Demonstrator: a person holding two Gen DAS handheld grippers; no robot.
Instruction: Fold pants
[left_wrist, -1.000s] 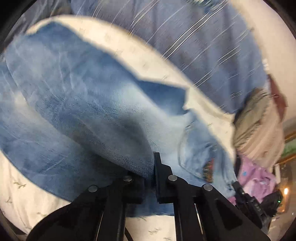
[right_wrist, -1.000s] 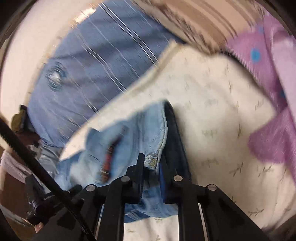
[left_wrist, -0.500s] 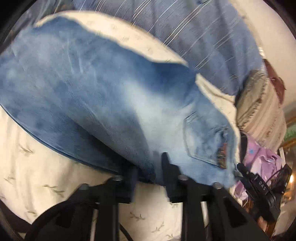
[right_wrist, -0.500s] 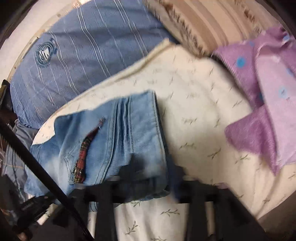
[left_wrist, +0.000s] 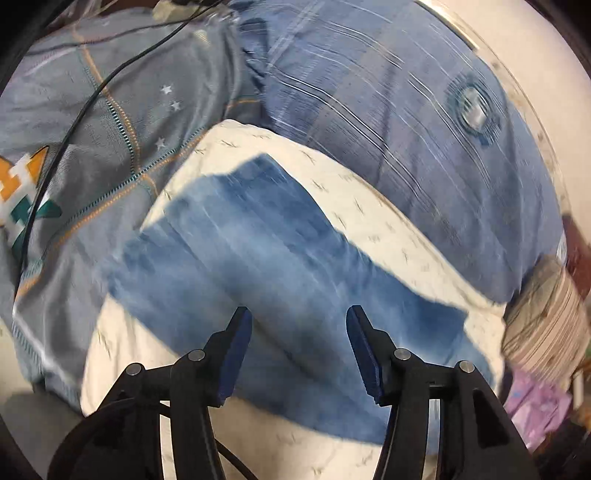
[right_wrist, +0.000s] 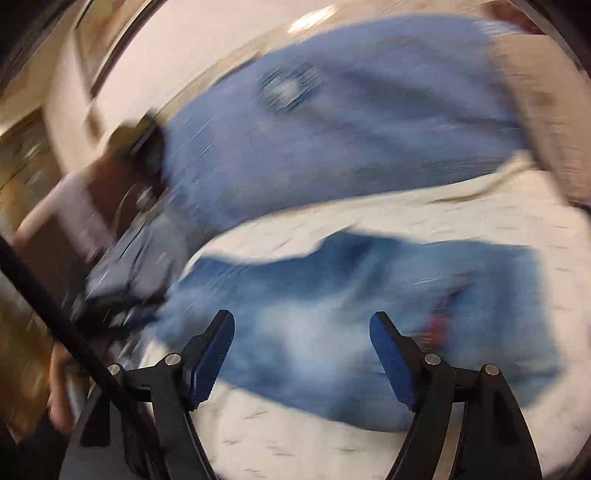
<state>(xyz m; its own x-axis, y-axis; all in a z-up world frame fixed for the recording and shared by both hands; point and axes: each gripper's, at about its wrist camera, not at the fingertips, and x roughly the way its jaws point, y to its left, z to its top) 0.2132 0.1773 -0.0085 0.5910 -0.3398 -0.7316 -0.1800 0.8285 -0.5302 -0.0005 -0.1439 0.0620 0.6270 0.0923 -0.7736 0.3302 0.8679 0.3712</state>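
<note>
- Underneath everything: a cream sheet (left_wrist: 369, 221) printed with small sprigs, spread over a bed-like surface; it shows again in the right wrist view (right_wrist: 303, 443), heavily smeared by motion.
- Beyond the sheet, a blue striped cover (left_wrist: 388, 110) with a round emblem; in the right wrist view it is a blurred blue mass (right_wrist: 351, 122).
- Left of that, a grey quilt (left_wrist: 122, 110) with orange lines, small stars and a thin black cable (left_wrist: 85, 107) trailing across it.
- Far right edge: a striped beige textile (left_wrist: 546, 325) and a scrap of purple cloth (left_wrist: 535, 402) (both too blurred to say more).
- Jeans (left_wrist: 266, 266), faded blue denim, lie on the cream sheet in a flattened, layered bundle, paler at the middle; the right wrist view (right_wrist: 351, 314) shows a red patch near one end.
- Left gripper (left_wrist: 299, 350): jaws spread wide, nothing between them, poised over the denim.
- Right gripper (right_wrist: 301, 354): likewise parted and holding nothing, above the jeans.
</note>
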